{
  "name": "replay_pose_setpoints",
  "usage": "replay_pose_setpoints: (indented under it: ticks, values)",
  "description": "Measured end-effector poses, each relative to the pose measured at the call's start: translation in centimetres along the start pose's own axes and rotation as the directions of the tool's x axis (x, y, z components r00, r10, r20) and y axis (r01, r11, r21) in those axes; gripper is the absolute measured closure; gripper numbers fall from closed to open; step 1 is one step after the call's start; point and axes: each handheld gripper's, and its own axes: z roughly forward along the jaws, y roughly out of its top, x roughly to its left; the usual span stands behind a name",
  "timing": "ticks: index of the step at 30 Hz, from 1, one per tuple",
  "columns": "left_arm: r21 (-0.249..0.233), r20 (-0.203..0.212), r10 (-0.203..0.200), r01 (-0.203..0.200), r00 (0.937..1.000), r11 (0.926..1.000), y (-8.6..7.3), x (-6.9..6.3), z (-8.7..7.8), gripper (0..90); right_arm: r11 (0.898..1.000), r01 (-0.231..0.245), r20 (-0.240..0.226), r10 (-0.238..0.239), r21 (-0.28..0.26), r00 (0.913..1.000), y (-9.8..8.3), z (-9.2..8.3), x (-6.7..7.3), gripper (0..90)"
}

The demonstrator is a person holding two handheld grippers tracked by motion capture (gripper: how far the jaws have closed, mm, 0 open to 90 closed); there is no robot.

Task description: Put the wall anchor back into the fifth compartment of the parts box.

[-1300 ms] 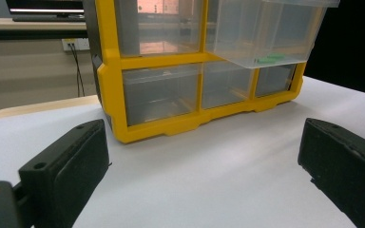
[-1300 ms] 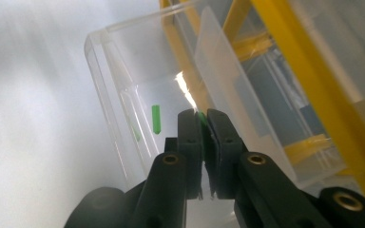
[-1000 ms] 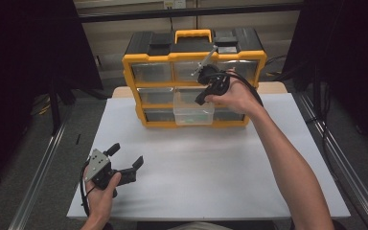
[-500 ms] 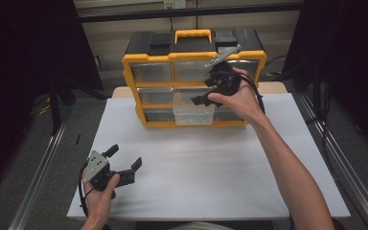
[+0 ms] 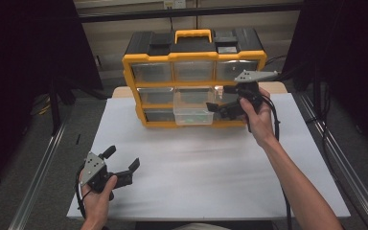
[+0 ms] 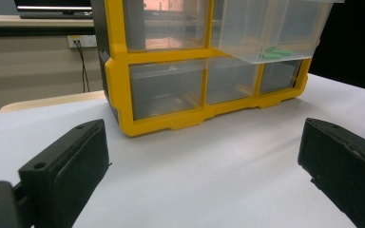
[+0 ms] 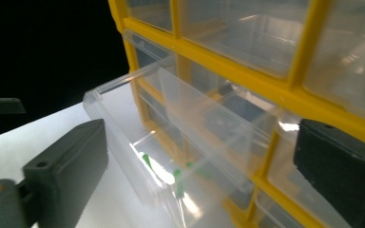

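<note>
White bench [image 5: 211,167] carrying yellow organizer [image 5: 194,76] at far edge. Clear drawer [image 5: 191,106], middle row centre, pulled out, small green bits inside. Right gripper [image 5: 222,98] just beside drawer's right, jaws just opened wide, nothing between. Left gripper [image 5: 122,160] near front-left, jaws wide, empty.

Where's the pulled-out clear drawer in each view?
High view: pulled-out clear drawer sits middle of the organizer's front, centre column, just left of the right hand-held gripper.
Left gripper view: drawer at top right, jutting toward the camera.
Right gripper view: drawer runs across the centre.
Shared landmark: the green pieces inside it.
</note>
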Motion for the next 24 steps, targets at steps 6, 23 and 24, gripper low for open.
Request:
replay_pose_setpoints:
  ticks: [6,23,24]
  values:
    - [-0.004,0.003,-0.009,0.009,1.0000,0.9999,0.0,-0.1,0.0,3.1,0.998,-0.030,0.022,0.031,-0.057,0.9993,-2.6,-1.5,0.5,2.7]
    - [-0.001,-0.012,-0.011,0.011,0.9999,0.9999,-0.1,-0.2,-0.3,3.2,0.986,-0.107,0.220,0.134,-0.130,0.9662,-14.2,-8.0,1.9,2.9]
    - [0.000,-0.026,-0.011,0.011,0.9996,0.9999,-0.1,-0.2,-0.3,3.3,0.984,-0.118,0.224,0.145,-0.130,0.9638,-14.7,-8.4,2.0,3.0]
